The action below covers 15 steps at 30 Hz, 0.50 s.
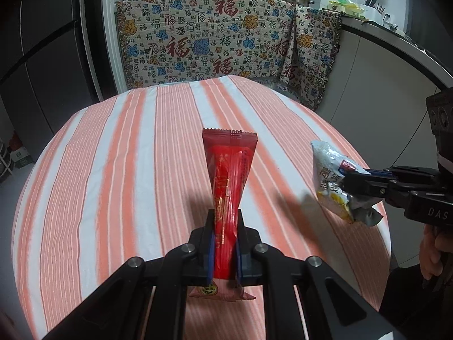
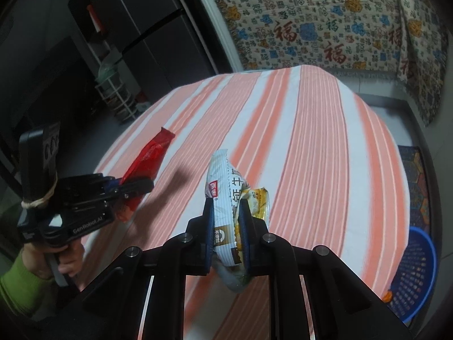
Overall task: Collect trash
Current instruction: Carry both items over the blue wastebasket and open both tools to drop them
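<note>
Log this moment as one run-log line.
left gripper: shut on red wrapper | right gripper: shut on white wrapper | both above striped table

The right gripper (image 2: 226, 212) clamped a white snack wrapper (image 2: 225, 187) above the striped table (image 2: 311, 141). At left, the left gripper (image 2: 136, 188) pinched a red wrapper (image 2: 148, 160). A blue basket (image 2: 416, 272) sat low at right.

Large red 福 characters repeated across the patterned blanket (image 1: 226, 34) at top centre of the left wrist view. "DAS" on the right gripper (image 1: 344, 182) body, far right edge. "GenRobot.AI" on the left gripper (image 2: 147, 184) body, lower left of the right wrist view. Chinese print on the white snack wrapper (image 2: 226, 198), centre, not fully readable.
</note>
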### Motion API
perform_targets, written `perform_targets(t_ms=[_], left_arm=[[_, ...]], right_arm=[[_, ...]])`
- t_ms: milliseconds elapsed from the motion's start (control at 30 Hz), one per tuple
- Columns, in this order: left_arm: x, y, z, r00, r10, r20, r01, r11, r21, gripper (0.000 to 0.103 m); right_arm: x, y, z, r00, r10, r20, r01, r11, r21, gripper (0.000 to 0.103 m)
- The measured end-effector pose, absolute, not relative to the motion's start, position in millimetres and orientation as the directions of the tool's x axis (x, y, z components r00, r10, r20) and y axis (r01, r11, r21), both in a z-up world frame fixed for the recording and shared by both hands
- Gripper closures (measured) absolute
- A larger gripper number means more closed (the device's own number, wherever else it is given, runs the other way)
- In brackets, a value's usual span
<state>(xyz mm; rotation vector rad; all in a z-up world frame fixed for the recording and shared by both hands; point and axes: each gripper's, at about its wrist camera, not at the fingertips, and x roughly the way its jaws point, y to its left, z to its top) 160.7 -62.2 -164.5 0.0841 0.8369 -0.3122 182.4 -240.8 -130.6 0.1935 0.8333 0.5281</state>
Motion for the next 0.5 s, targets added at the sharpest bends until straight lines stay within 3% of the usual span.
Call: perform_targets(t_ms=[500], left_arm=[[151.9,-107.6,-158.0,0.614,-0.288,-0.735,0.362,0.93,-0.062,0.093]], right_arm=[[171.5,-258.3,-127.9,0.581,0.522,-0.625,-0.319,0.852,0.415,0.089]])
